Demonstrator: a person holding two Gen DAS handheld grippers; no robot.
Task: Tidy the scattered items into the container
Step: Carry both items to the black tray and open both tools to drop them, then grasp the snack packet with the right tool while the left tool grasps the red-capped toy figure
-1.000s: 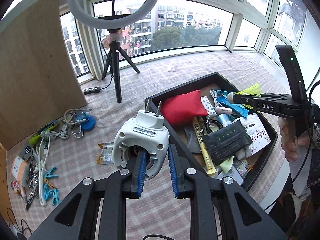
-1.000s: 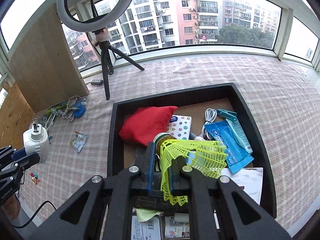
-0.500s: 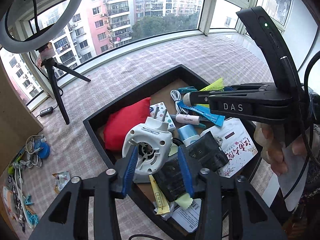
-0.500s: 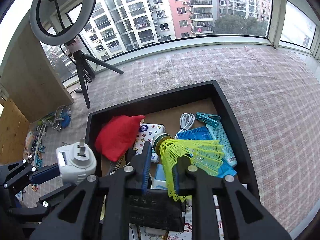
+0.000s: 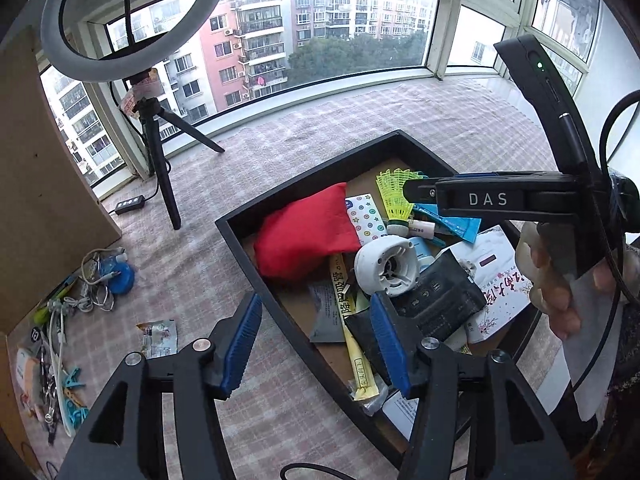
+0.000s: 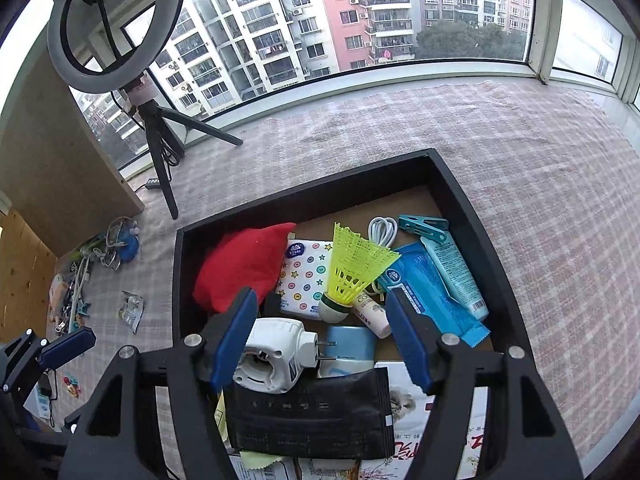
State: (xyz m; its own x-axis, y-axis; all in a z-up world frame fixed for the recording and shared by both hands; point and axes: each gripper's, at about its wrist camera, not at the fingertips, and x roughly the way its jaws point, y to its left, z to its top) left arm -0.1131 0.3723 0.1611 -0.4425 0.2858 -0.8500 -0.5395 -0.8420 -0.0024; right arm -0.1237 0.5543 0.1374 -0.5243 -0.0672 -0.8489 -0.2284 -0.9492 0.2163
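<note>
Both grippers (image 5: 316,344) (image 6: 320,340) gape empty above the tray (image 5: 280,300); remaining clutter (image 5: 60,320) lies far left, nearer the left gripper.

My left gripper (image 5: 316,344) and right gripper (image 6: 320,336): black plastic arms, ribbed blue pads (image 5: 242,344), silver screws, white "DAS" lettering, green LED, black cable, bare-skinned hand (image 5: 548,276)

The black pouch (image 6: 310,416) hides the tray's near contents; the leftover clutter (image 5: 56,320) is too small to identify.
</note>
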